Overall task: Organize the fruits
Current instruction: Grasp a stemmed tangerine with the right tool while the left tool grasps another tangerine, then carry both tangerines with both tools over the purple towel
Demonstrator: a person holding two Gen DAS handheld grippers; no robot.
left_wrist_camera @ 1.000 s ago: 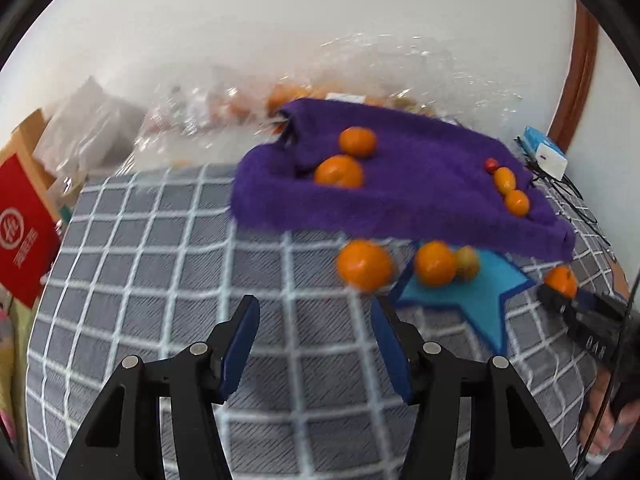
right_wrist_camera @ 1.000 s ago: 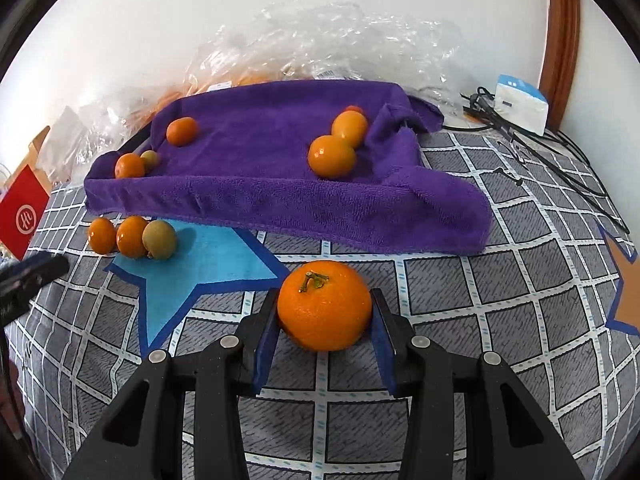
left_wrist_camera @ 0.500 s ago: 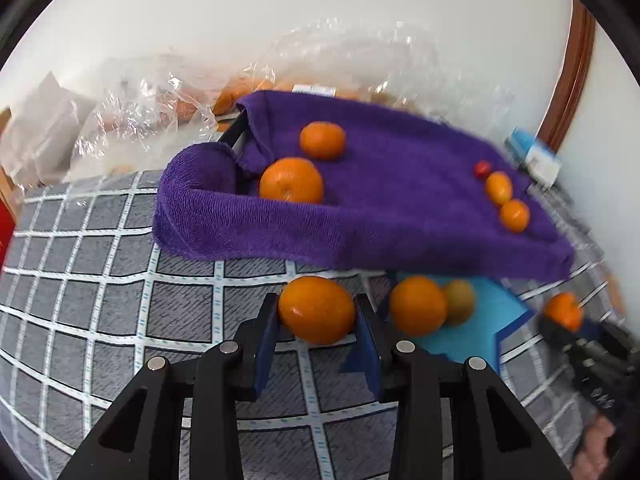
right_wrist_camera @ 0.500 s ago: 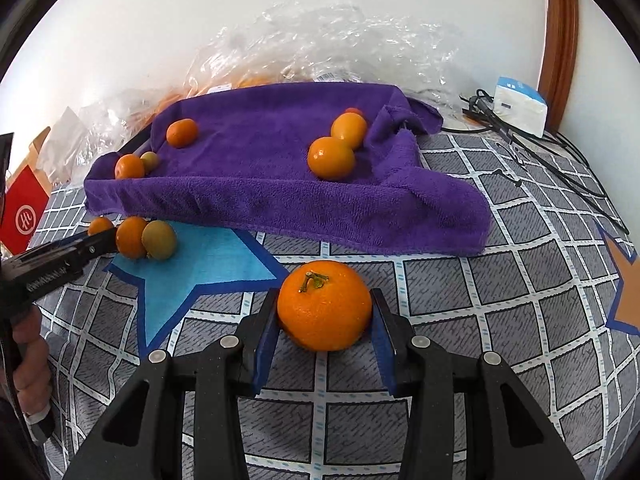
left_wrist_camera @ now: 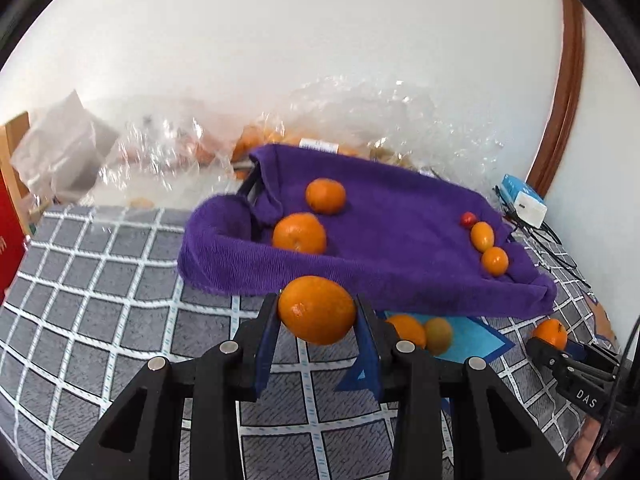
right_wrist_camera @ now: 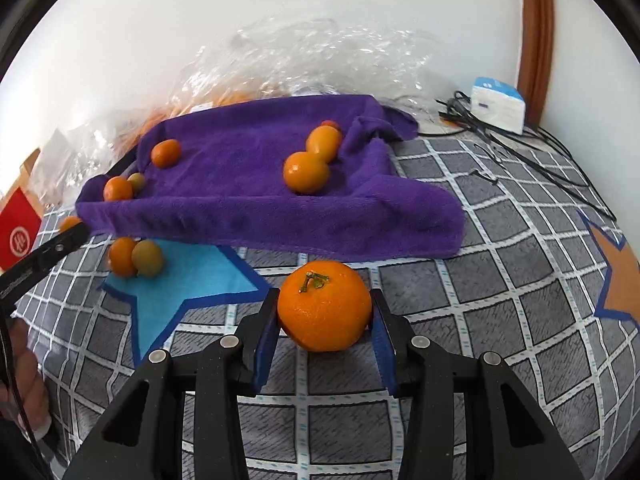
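My left gripper [left_wrist_camera: 317, 322] is shut on an orange [left_wrist_camera: 317, 309] and holds it above the checked cloth, in front of the purple towel [left_wrist_camera: 400, 248]. My right gripper [right_wrist_camera: 325, 320] is shut on a stemmed orange [right_wrist_camera: 325, 305] near the towel's [right_wrist_camera: 260, 200] front edge. On the towel lie two oranges [left_wrist_camera: 299, 233] at its left and small fruits [left_wrist_camera: 494, 261] at its right. An orange [left_wrist_camera: 406, 330] and a greenish fruit [left_wrist_camera: 438, 335] sit on the blue star patch [right_wrist_camera: 192, 280].
Crinkled plastic bags [left_wrist_camera: 360, 120] with more fruit lie behind the towel by the wall. A white and blue box [right_wrist_camera: 498, 106] with black cables sits at the far right. A red box [right_wrist_camera: 18, 236] stands at the left. The other gripper [left_wrist_camera: 576, 372] shows at the right.
My left gripper closed on the orange on the cloth and lifted it toward the towel. My right gripper stays shut on its orange, moved slightly closer to the towel.
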